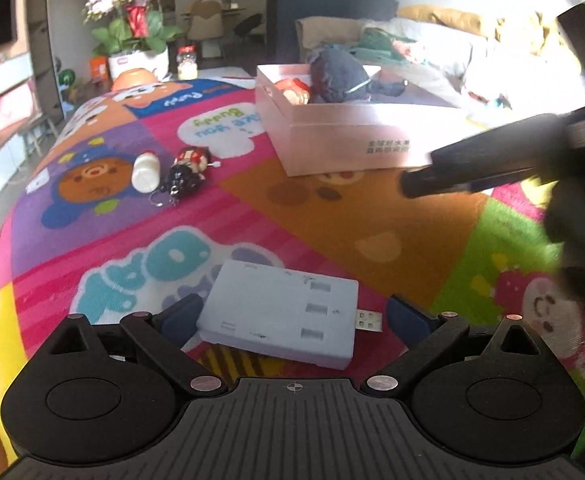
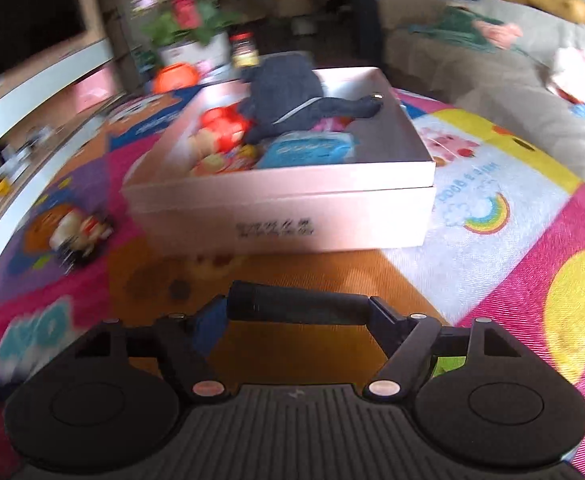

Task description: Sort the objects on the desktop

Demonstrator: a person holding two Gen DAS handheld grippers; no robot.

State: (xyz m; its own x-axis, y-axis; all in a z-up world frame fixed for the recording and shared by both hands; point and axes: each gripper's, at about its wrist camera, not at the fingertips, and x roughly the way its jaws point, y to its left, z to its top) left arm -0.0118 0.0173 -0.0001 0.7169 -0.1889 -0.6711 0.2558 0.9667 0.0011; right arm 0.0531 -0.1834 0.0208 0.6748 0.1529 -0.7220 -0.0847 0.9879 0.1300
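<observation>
A pale blue USB hub lies flat on the colourful mat between the fingers of my left gripper, which is open around it without touching. My right gripper is shut on a black cylindrical object, held crosswise above the mat in front of the pink box. The same object shows at the right of the left wrist view. The box holds a dark plush toy, a red toy and a blue pack.
A small white bottle and a figurine keychain lie on the mat left of the box. A flower pot and a jar stand at the far end. A sofa runs along the right.
</observation>
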